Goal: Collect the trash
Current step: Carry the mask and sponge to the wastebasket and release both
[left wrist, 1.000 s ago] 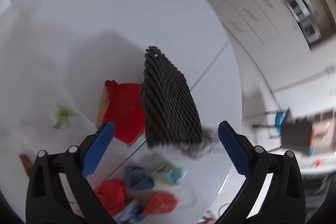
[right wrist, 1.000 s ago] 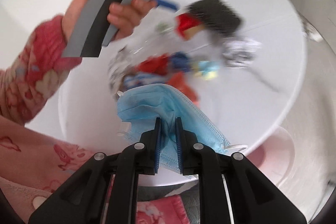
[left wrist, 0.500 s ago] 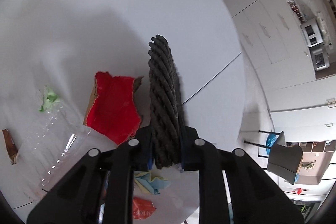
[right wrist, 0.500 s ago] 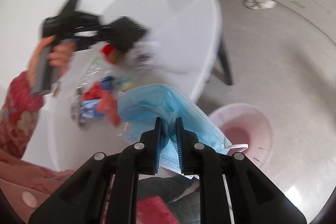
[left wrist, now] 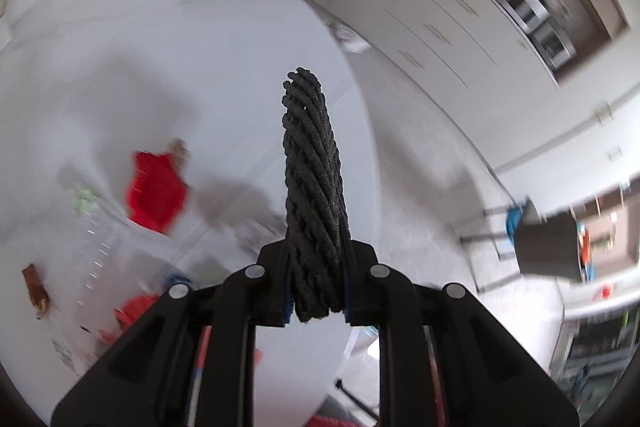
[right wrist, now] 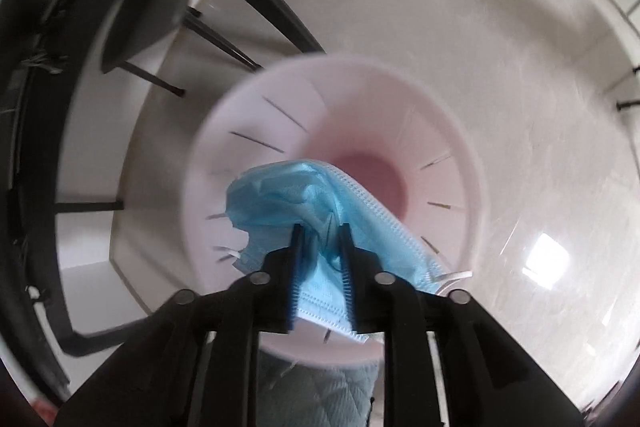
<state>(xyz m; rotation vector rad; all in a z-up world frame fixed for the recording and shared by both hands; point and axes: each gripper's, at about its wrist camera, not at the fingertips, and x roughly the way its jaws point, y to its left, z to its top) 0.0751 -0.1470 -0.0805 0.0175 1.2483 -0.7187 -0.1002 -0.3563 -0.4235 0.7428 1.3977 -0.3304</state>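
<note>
Blue mask between parting right gripper, left gripper clamping one rope coaster

Directly below the right gripper, a pink bin stands open on pale floor, its mouth partly covered by the blue face mask hanging between the jaws. Dark table legs crowd the left; the floor to the right is bare. In the left view, litter sits at the white table's near left; its far half is bare.
</note>
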